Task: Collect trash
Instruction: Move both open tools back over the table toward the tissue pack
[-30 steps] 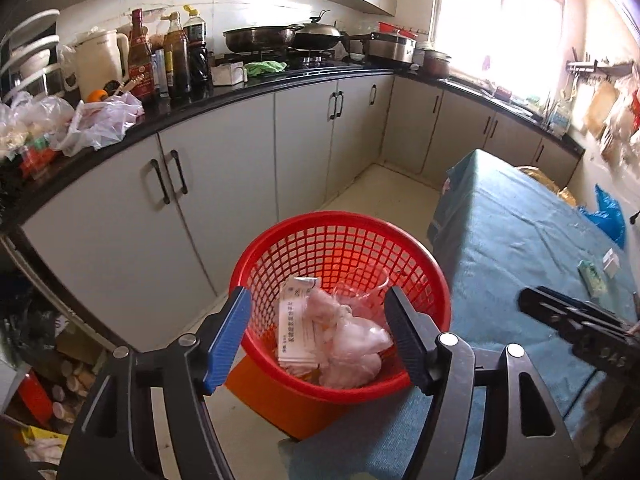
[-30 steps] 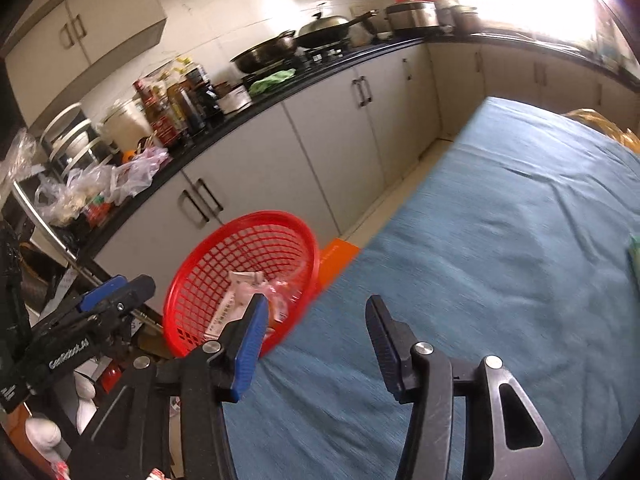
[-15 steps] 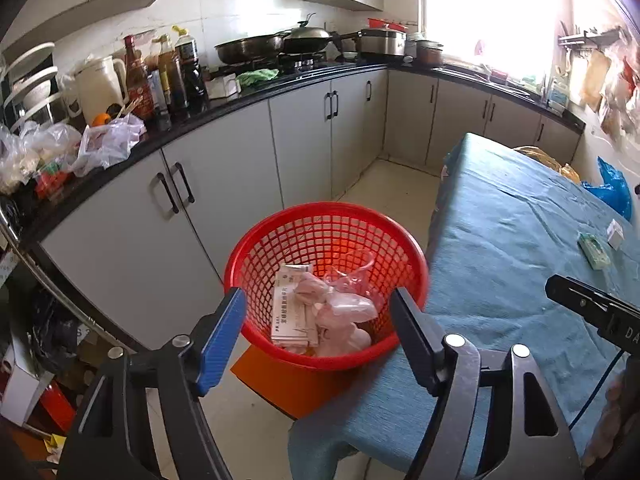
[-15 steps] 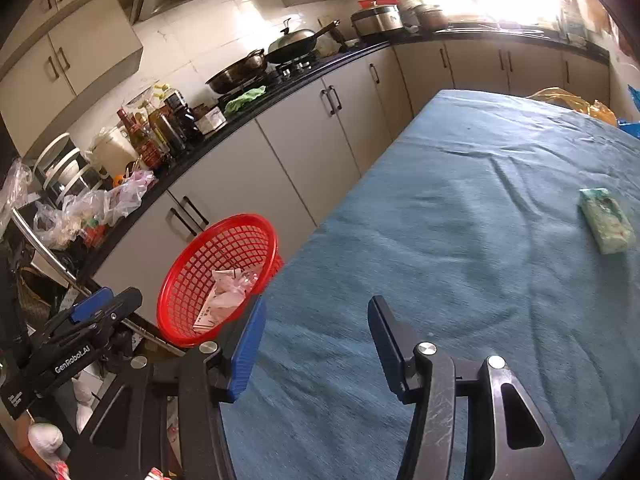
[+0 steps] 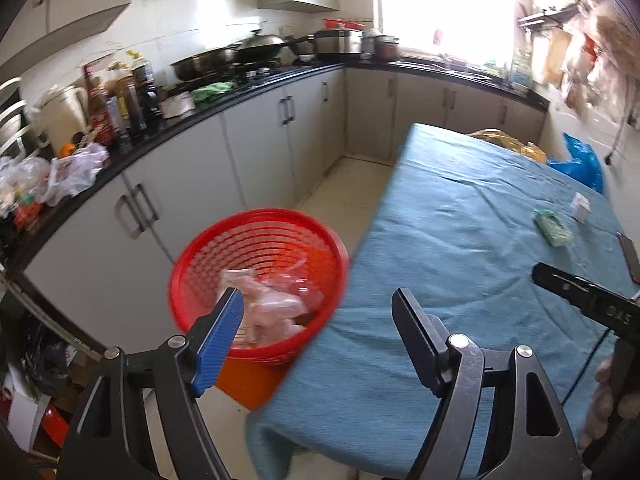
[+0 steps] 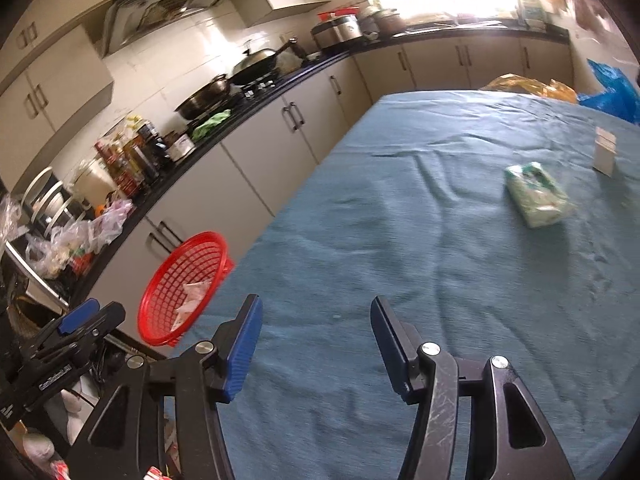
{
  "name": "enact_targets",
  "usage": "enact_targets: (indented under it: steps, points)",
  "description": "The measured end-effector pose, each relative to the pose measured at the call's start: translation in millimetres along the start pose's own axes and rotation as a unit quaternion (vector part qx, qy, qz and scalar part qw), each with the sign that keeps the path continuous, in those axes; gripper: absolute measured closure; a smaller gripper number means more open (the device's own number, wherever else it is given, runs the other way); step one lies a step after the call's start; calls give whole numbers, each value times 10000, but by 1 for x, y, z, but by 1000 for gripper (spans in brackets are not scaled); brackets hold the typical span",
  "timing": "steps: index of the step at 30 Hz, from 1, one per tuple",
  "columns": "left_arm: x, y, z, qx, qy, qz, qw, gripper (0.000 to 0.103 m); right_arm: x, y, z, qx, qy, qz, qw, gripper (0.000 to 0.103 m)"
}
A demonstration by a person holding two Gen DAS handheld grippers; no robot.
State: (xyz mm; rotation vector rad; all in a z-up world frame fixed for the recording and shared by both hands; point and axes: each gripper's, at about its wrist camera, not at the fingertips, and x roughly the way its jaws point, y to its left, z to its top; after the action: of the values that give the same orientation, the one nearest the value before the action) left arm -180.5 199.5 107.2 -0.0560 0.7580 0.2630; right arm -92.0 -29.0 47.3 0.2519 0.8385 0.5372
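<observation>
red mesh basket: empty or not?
Not empty. The red mesh basket holds crumpled pink-white wrappers and a printed paper; well below its rim.

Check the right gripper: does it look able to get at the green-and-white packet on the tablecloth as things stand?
Probably yes. The right gripper is open and empty, and only bare blue tablecloth lies between it and the green-and-white packet. The small white box stands beyond the packet.

Open blue-clothed bench [image 6: 400, 248] ahead of the right tool [image 6: 316, 344]; only green packet [image 6: 536, 196] and white box [image 6: 604, 152] far ahead-right.
</observation>
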Motion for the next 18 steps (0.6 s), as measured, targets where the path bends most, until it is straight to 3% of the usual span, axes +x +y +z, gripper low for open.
enact_targets:
  steps: [10, 18]
  points:
    - [16, -70, 16, 254, 304, -1071, 9935, 27, -32, -80, 16, 648, -281, -639, 9955, 40]
    - [35, -139, 25, 662, 612, -1670, 9818, 27, -60, -165, 28, 1592, -496, -1227, 9783, 37]
